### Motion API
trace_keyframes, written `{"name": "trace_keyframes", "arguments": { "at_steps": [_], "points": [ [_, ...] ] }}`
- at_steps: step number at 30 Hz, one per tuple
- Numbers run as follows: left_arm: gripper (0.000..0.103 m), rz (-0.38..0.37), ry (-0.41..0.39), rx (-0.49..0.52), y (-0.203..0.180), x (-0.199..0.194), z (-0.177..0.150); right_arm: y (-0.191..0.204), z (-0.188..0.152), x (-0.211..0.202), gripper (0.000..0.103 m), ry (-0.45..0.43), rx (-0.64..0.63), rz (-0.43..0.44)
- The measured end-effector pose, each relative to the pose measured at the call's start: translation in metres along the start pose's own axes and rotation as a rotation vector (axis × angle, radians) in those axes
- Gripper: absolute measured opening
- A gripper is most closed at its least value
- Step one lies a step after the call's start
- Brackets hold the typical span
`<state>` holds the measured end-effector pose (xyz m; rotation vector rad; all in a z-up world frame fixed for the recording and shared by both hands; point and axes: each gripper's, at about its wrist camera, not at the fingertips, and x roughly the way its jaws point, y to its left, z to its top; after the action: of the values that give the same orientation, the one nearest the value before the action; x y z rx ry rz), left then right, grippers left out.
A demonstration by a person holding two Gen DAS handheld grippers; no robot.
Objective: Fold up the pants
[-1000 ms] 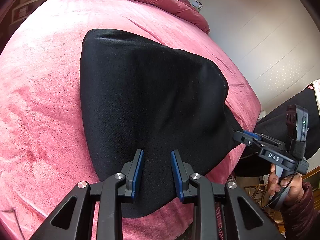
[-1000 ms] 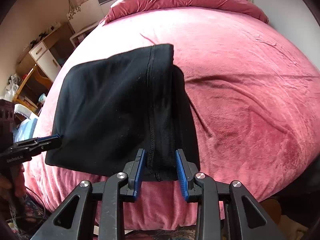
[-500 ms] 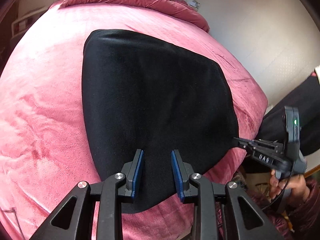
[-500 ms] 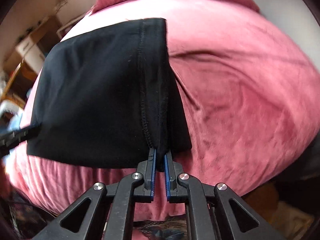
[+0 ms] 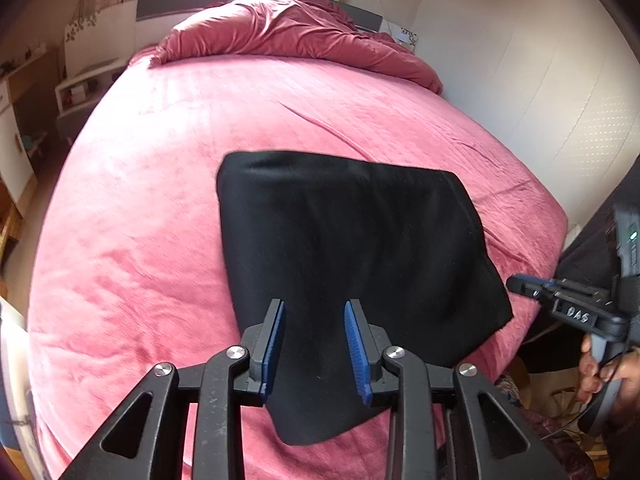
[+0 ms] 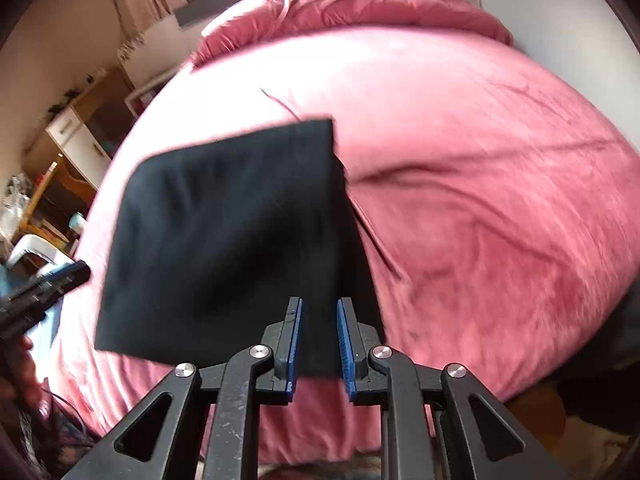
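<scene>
The black pants (image 5: 352, 256) lie folded into a compact block on the pink bed, near its front edge; they also show in the right wrist view (image 6: 236, 236). My left gripper (image 5: 315, 346) is open and empty, its fingers hovering over the near edge of the pants. My right gripper (image 6: 319, 344) is open and empty above the pants' near right corner. The right gripper also shows in the left wrist view (image 5: 560, 300), just off the right side of the pants. The left gripper shows at the left edge of the right wrist view (image 6: 44, 284).
The pink bedspread (image 5: 168, 208) covers the whole bed, with a bunched pink duvet (image 5: 288, 36) at the head. A white wall (image 5: 540, 80) runs along the right side. Wooden furniture and clutter (image 6: 60, 148) stand to the left of the bed.
My right gripper was shut on the pants' near edge half a second ago; now it has opened and let go. Both grippers have pulled back and up, so the pants look smaller.
</scene>
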<state>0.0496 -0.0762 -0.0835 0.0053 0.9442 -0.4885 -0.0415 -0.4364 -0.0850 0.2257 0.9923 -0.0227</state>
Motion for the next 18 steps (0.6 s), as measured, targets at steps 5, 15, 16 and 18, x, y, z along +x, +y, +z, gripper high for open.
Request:
{"name": "trace_keyframes", "arguments": {
  "at_steps": [5, 15, 16, 18],
  "points": [
    [0.032, 0.030, 0.003, 0.015, 0.000, 0.005, 0.010, 0.024, 0.026, 0.010, 0.026, -0.020, -0.011, 0.042],
    [0.038, 0.075, 0.017, 0.017, 0.008, 0.019, 0.022, 0.015, 0.067, 0.034, 0.048, -0.030, 0.079, 0.026],
    [0.039, 0.076, 0.021, 0.013, 0.010, 0.020, 0.023, 0.011, 0.070, 0.038, 0.049, -0.027, 0.092, 0.028],
    [0.041, 0.085, 0.021, 0.010, 0.013, 0.024, 0.026, 0.004, 0.076, 0.047, 0.050, -0.018, 0.114, 0.025]
  ]
}}
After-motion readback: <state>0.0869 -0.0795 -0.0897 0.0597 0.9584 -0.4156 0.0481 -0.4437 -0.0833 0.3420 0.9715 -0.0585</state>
